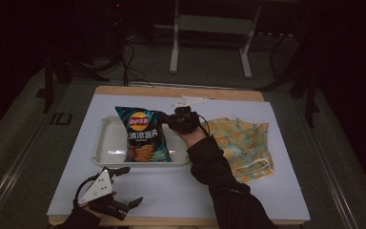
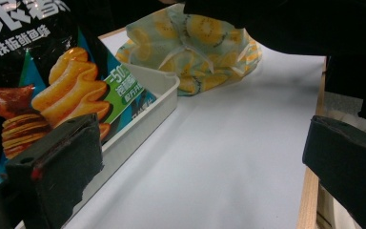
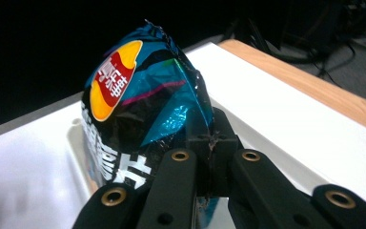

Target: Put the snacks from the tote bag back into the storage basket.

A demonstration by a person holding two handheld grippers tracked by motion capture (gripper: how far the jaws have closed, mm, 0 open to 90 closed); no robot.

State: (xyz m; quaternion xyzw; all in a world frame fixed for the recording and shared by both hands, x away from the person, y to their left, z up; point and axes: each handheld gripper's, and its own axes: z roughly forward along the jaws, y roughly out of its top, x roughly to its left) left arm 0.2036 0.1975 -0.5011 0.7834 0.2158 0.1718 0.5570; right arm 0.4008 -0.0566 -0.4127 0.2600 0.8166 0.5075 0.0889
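A dark blue chips bag (image 1: 143,136) lies in a white tray (image 1: 106,151) in the middle of the table, its top end raised. My right gripper (image 1: 164,118) is shut on the bag's upper right corner. In the right gripper view its jaws (image 3: 213,143) meet with the foil of the chips bag (image 3: 138,100) pinched between them, above the tray (image 3: 76,138). My left gripper (image 1: 133,185) stands open near the table's front left edge with nothing between its jaws (image 2: 200,157). The left gripper view shows the chips bag (image 2: 52,90) in the tray (image 2: 157,95) just beyond them.
A yellow and teal patterned cloth bag (image 1: 243,143) lies right of the tray, under my right forearm, also in the left gripper view (image 2: 195,52). A white sheet (image 1: 181,186) covers the wooden table. A metal stand (image 1: 209,28) rises behind the table.
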